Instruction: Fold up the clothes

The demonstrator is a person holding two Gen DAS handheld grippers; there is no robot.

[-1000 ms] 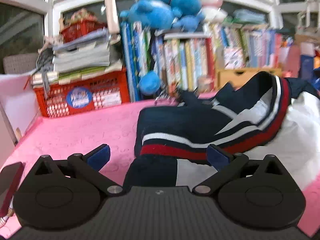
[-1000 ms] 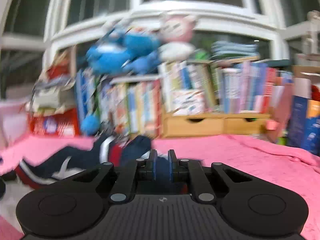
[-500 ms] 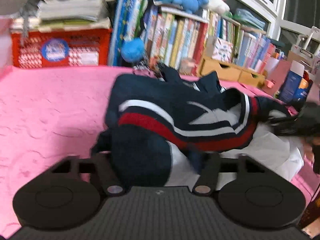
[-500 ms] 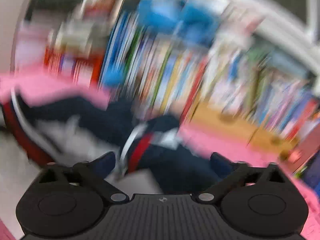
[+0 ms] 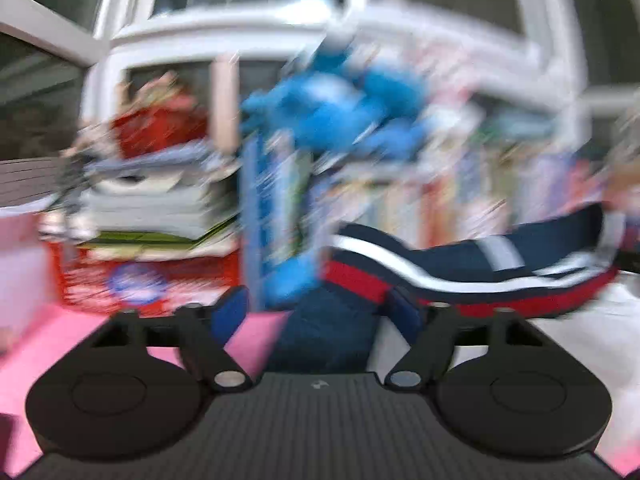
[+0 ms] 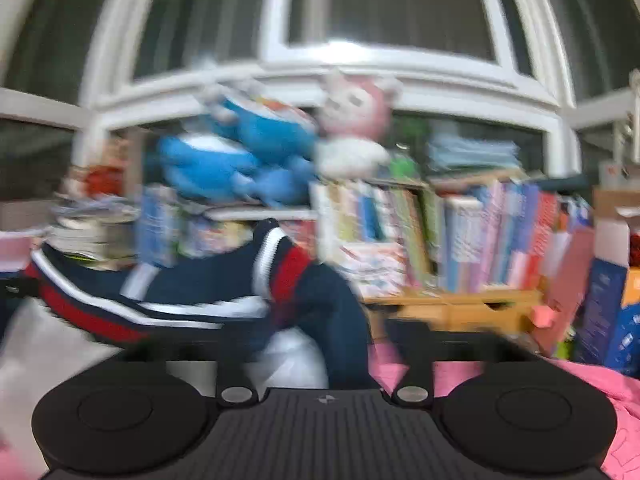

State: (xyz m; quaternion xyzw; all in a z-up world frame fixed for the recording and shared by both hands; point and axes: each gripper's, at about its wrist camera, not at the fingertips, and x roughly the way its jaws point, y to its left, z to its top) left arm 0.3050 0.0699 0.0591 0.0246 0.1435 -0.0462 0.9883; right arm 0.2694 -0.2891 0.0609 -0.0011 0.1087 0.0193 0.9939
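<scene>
Both tongs, left [image 5: 318,312] and right [image 6: 320,344], are opening around the striped jacket [image 5: 460,264].

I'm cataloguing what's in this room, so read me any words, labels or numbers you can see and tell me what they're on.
None can be read; both views are motion-blurred.
Round blue sticker on the red crate: print smeared, unreadable.
Book spines on the shelf: lettering too blurred.
Blue box at right: markings too small.
Navy striped jacket: no text visible.

We see blue plush toys [image 6: 240,160] atop a row of colourful books [image 6: 480,232], beside a red plastic crate [image 5: 132,280].
</scene>
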